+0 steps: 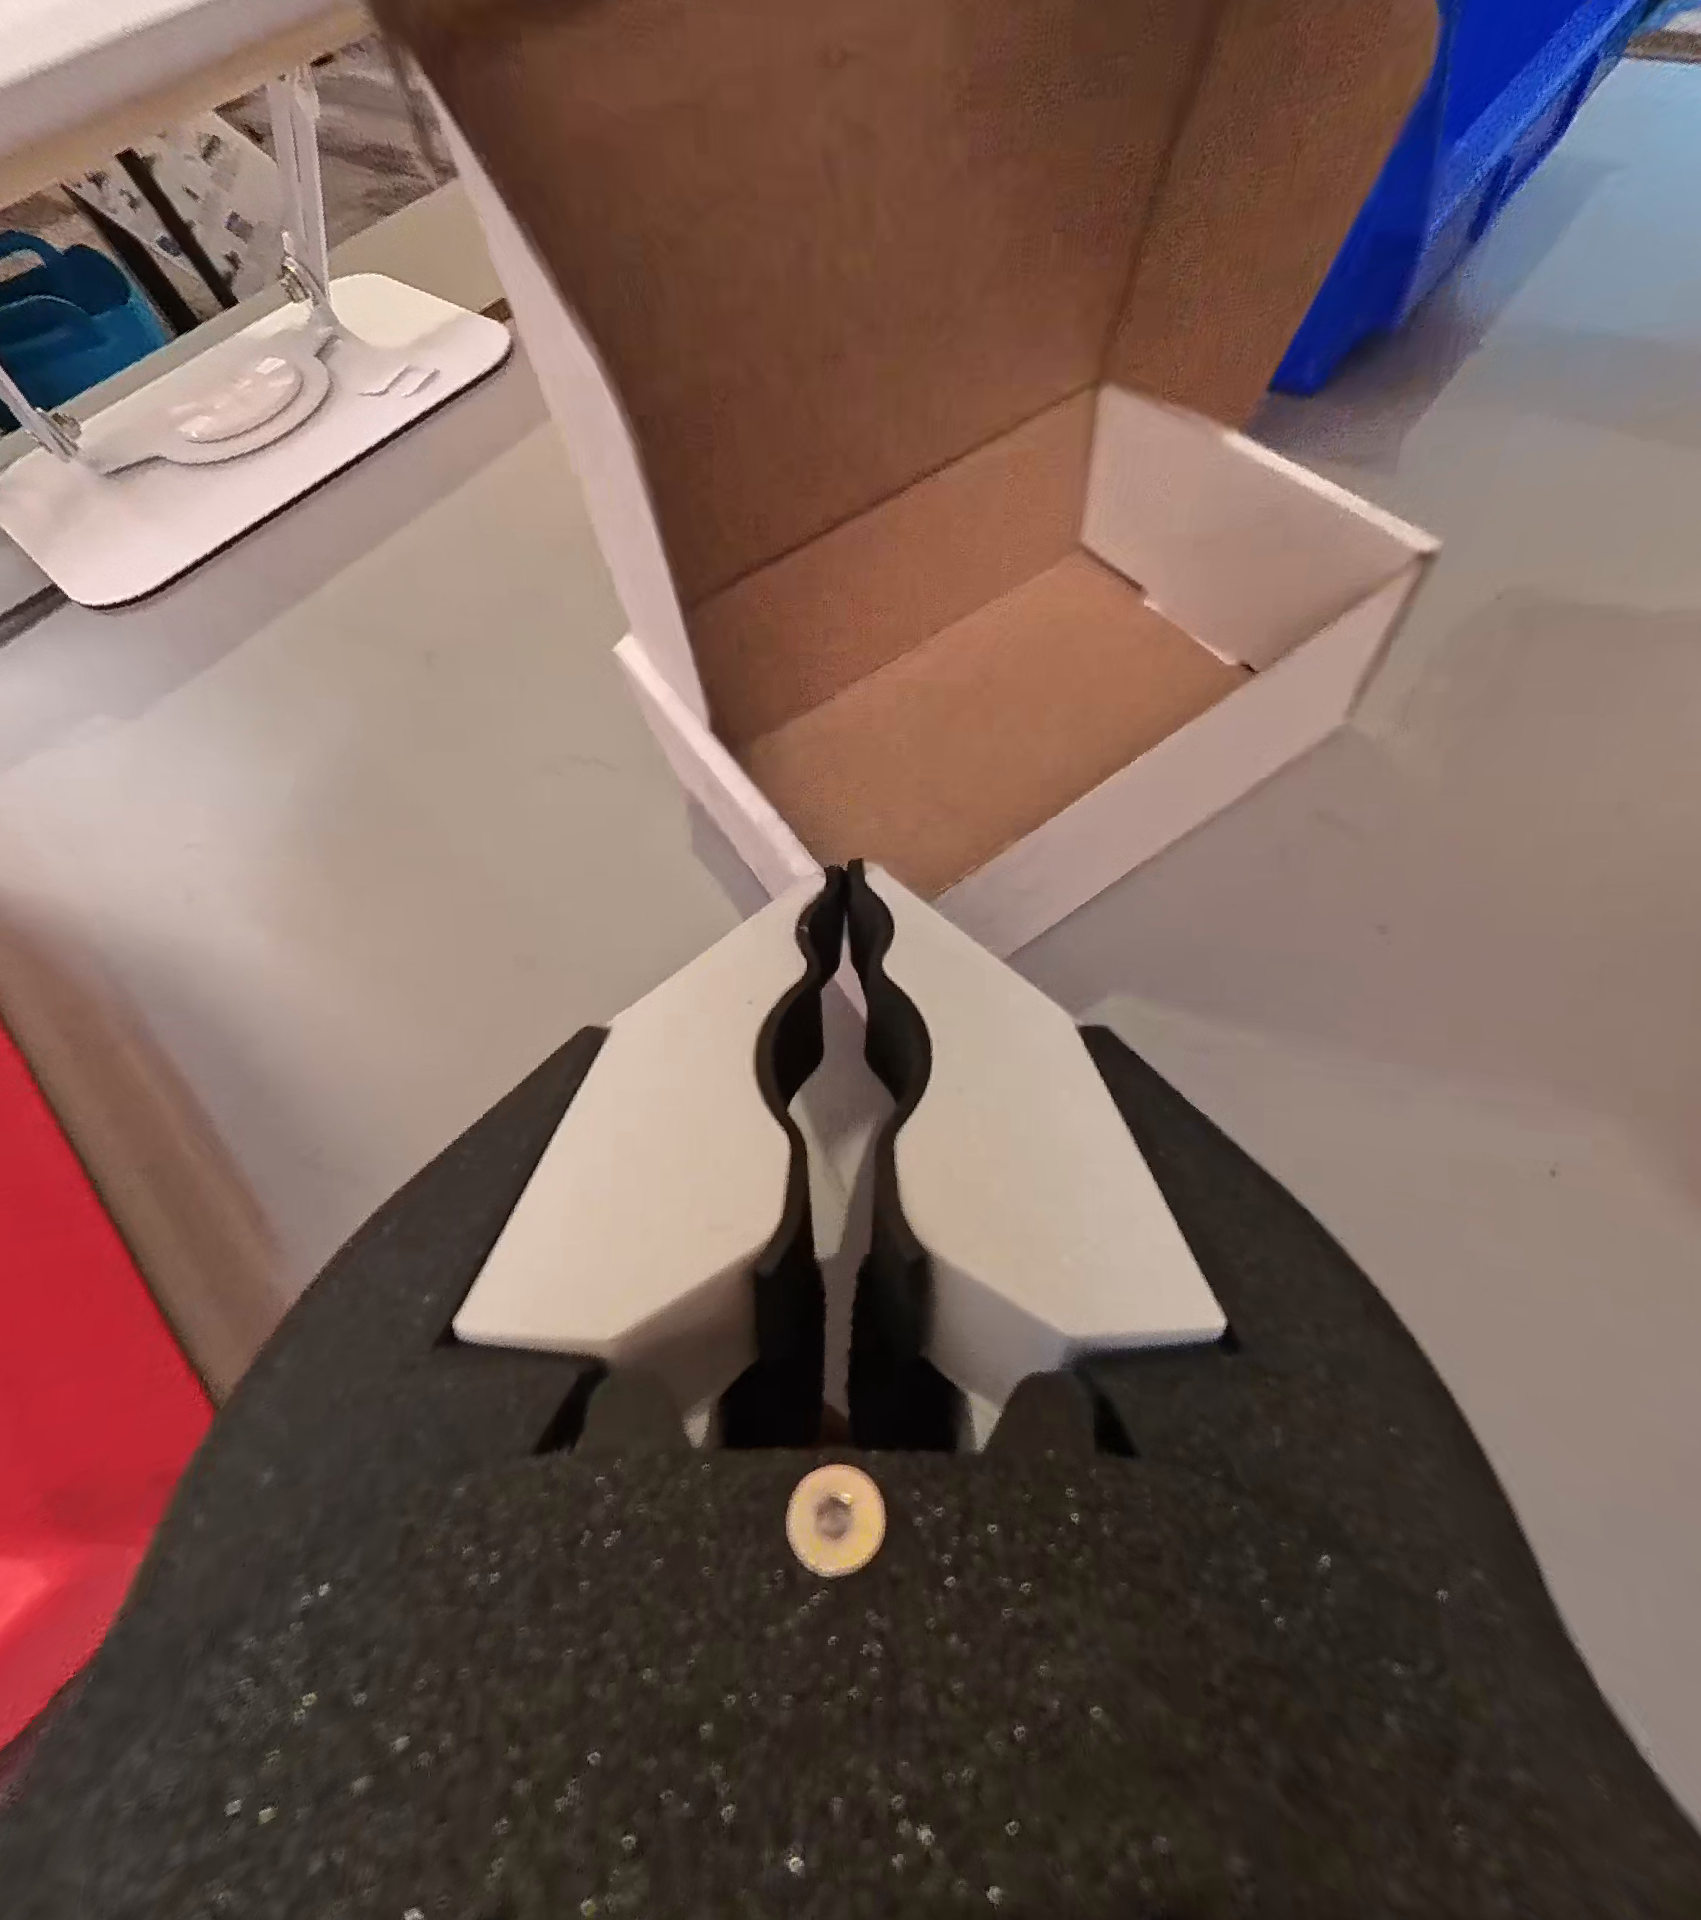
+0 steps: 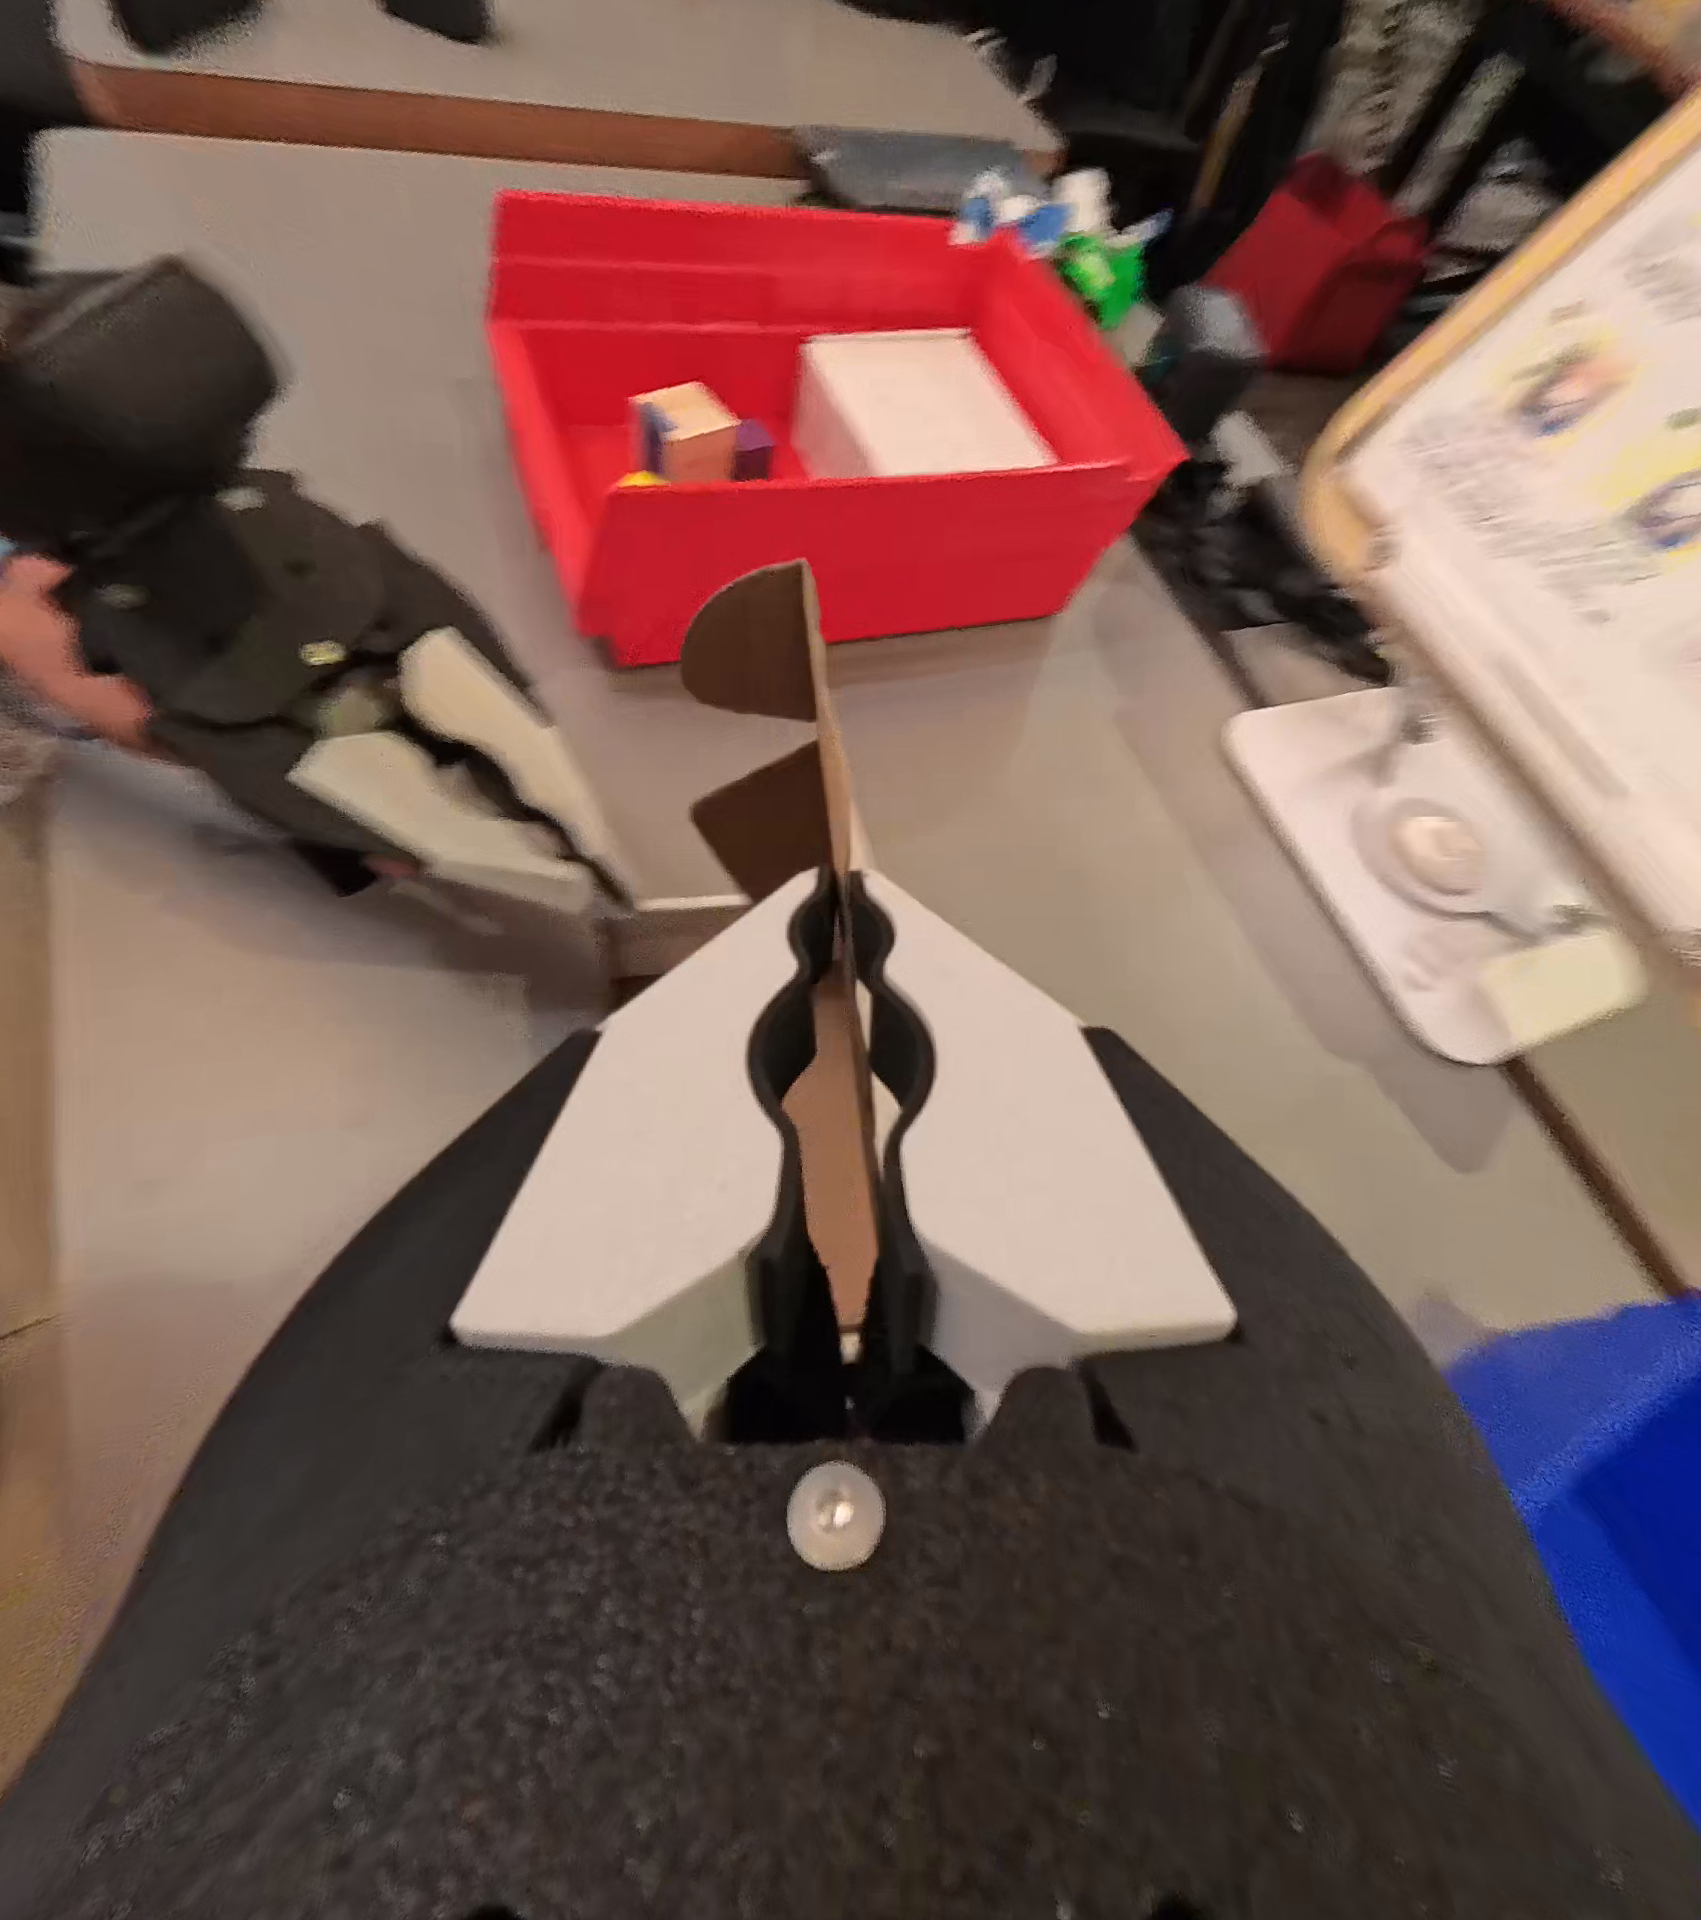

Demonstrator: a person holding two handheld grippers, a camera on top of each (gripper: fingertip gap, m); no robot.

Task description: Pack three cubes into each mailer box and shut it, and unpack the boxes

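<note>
Grey tabletop is carrying everything. Nearest in the left wrist view, the left gripper [image 1: 844, 883] is sitting with jaws clenched, apparently pinching the near corner wall of the open mailer box [image 1: 1272, 665]; whether it is truly biting the wall, I cannot tell. One box interior is showing empty, lid [image 1: 877, 312] standing up toward 12 o'clock.

Nearest in the right wrist view, the right gripper [image 2: 841, 894] is grasping that brown lid's edge [image 2: 830, 727], two tuck flaps pointing to 9 o'clock. Farther, at 12 o'clock, one red bin [image 2: 877, 561] is holding one shut white box [image 2: 919, 405] and roughly three cubes [image 2: 695, 431], partly hidden.

Risk: cardboard is flexing; pulling the lid sideways could crease the hinge or slide the light box. One blue bin [image 2: 1656, 1455] is waiting at 4 o'clock.
</note>
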